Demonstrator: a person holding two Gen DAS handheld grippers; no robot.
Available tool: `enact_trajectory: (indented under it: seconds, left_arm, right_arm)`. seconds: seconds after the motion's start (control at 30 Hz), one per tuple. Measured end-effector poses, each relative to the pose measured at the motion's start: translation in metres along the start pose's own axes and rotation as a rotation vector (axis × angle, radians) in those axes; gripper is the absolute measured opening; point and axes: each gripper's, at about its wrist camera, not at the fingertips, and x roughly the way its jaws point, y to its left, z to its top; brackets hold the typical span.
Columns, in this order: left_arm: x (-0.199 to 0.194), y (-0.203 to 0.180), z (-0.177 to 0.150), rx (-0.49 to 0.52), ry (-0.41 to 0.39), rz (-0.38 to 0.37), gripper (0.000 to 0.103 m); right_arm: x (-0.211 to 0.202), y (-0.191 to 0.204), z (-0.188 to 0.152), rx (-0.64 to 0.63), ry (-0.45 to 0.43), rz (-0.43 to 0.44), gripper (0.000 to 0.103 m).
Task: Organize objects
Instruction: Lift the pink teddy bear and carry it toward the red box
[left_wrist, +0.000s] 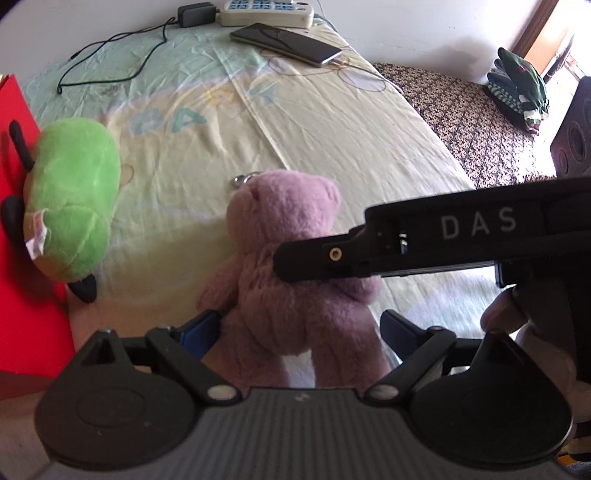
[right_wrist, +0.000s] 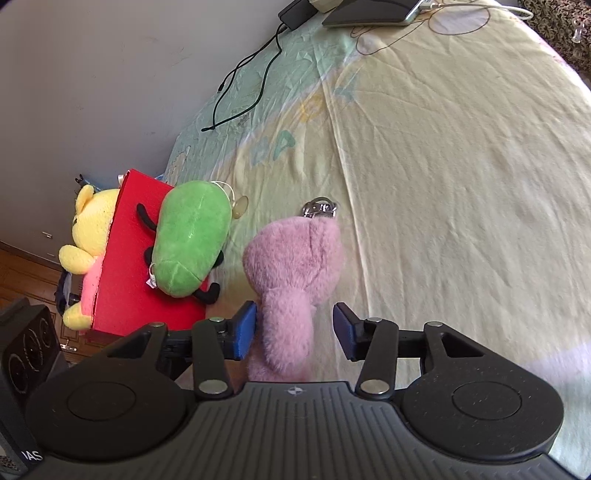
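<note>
While pink plush bear (right_wrist: 291, 273) lies on bed (right_wrist: 461, 184) beside green plush (right_wrist: 190, 240), my right gripper (right_wrist: 294, 330) straddles its body, jaws wide, gripping nothing. Left gripper (left_wrist: 299, 332) likewise open around it. Light, squashy, non-slip (keyring at head); pinch torso.

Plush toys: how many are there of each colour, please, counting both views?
Pink plush: 1
Green plush: 1
Yellow plush: 1
Total: 3
</note>
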Motion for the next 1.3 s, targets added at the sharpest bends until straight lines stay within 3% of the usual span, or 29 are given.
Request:
enact_trajectory:
  seconds: [0.17,0.37,0.8,1.3]
  left_arm:
    - [-0.002,0.007,0.000,-0.018,-0.007,-0.017,0.087]
    - [0.000,0.006,-0.005,0.008,0.005,0.000,0.076]
    - [-0.009,-0.005,-0.015,0.077,-0.003,0.028,0.072]
    - [-0.047,0.009,-0.059,0.076,-0.038,0.079,0.072]
  right_arm:
    - [0.006,-0.001,0.004,0.040,0.018,0.041,0.040]
    - [0.008,0.005,0.004,0.004,0.021,0.031,0.037]
    - [-0.003,0.020,-0.008,-0.071,0.013,0.004,0.034]
    - [0.003,0.069,-0.046,-0.231,0.074,0.018,0.034]
